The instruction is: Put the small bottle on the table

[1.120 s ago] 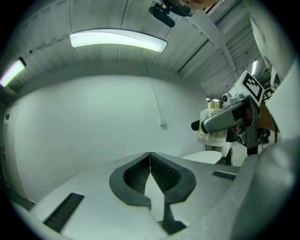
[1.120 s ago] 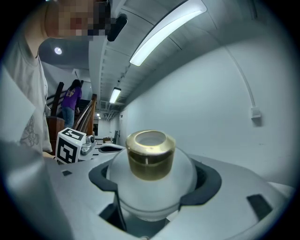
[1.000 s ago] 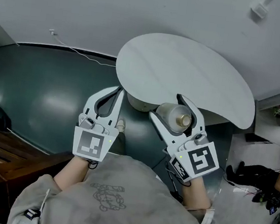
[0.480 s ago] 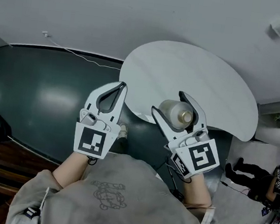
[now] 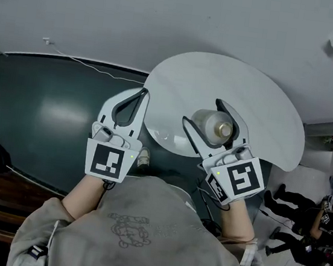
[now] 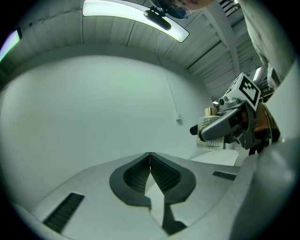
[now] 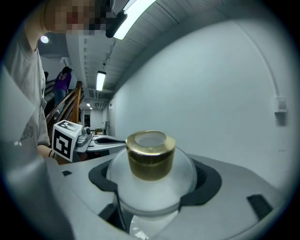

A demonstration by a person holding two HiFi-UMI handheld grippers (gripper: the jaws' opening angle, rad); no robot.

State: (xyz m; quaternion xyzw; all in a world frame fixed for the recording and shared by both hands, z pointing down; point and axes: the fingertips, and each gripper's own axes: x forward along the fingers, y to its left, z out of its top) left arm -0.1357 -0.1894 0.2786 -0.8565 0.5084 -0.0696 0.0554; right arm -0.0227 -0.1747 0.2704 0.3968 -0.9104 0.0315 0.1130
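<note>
right gripper (image 5: 203, 111): jaws clamped on the rounded body of the small bottle (image 5: 211, 127), one jaw on each side.
small bottle: frosted, pale, with a gold cap (image 7: 150, 153) that points back toward the gripper's camera; held in the air, off any surface.
bottle's place: in the head view it shows in front of the near part of the white table (image 5: 245, 88), close to the edge; whether it touches the top cannot be told.
left gripper (image 5: 143, 91): jaws closed tip to tip, with nothing between the ribbed pads (image 6: 161, 173).
left gripper's place: beside the table's left edge, over the dark green floor (image 5: 42, 107), apart from the right gripper.
background: a pale wall (image 5: 170, 14), with a white cable (image 5: 90, 62) along its foot.
</note>
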